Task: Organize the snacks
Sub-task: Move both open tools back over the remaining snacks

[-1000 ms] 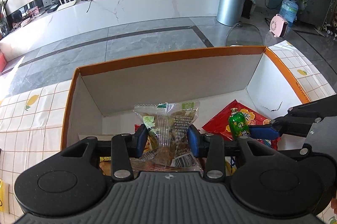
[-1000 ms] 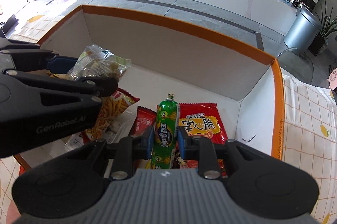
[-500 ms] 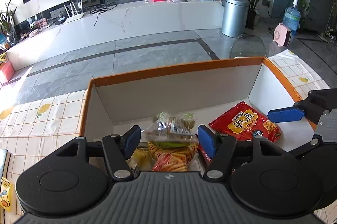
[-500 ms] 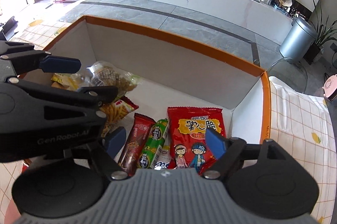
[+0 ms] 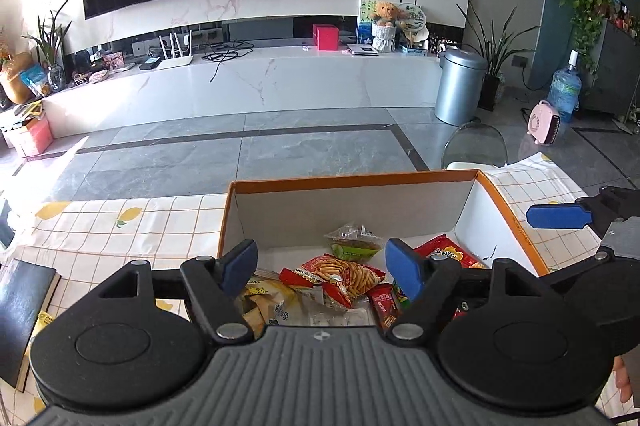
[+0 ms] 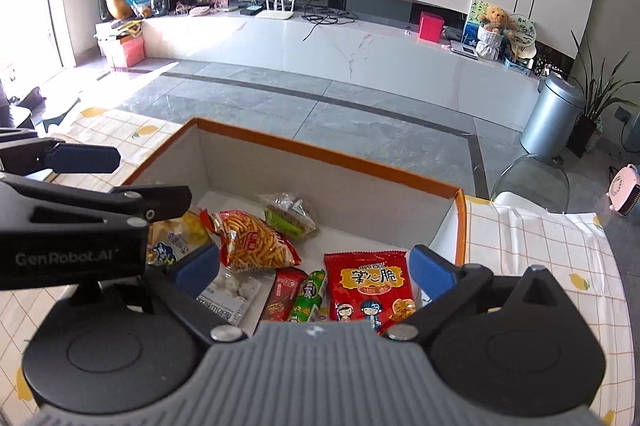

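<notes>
Snacks lie loose in the orange-rimmed box [image 6: 460, 226] on the desk [image 6: 540, 246], below and ahead of both jaws. Green sausage stick [image 6: 308, 294]: light, slick film, likely to roll; best pinched mid-length. Red crisp packet [image 6: 370, 286]: soft, crushable; take by a sealed edge. Left gripper [image 5: 320, 266] and right gripper [image 6: 314, 266]: jaws apart, opening, nothing pressed between them

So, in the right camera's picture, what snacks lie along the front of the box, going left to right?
White packet of round sweets → dark red bar → green sausage stick → big red crisp bag.
</notes>
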`<state>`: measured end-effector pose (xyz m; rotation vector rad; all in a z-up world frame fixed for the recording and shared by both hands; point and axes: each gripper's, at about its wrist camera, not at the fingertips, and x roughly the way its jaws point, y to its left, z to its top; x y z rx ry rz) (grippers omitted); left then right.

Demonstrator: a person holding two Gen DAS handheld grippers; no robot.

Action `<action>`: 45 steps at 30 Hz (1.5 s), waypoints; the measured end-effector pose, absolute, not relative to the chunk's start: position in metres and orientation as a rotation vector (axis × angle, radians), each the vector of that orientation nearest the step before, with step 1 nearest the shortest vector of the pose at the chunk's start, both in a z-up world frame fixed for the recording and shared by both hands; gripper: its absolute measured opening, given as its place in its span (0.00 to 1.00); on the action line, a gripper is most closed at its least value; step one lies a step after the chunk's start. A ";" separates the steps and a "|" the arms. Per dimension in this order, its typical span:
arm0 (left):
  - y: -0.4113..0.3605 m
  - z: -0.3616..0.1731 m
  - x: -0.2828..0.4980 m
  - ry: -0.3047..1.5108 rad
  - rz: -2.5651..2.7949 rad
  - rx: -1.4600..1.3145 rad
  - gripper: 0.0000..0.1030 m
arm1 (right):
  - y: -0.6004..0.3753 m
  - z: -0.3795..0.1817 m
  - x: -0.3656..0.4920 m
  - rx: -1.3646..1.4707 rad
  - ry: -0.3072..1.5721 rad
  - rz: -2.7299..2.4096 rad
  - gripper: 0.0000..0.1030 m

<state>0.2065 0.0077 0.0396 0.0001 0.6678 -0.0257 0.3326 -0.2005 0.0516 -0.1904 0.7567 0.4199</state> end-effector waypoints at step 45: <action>-0.007 -0.039 0.090 0.874 -0.058 -0.013 0.85 | -0.294 -0.035 0.197 -0.076 0.872 0.396 0.96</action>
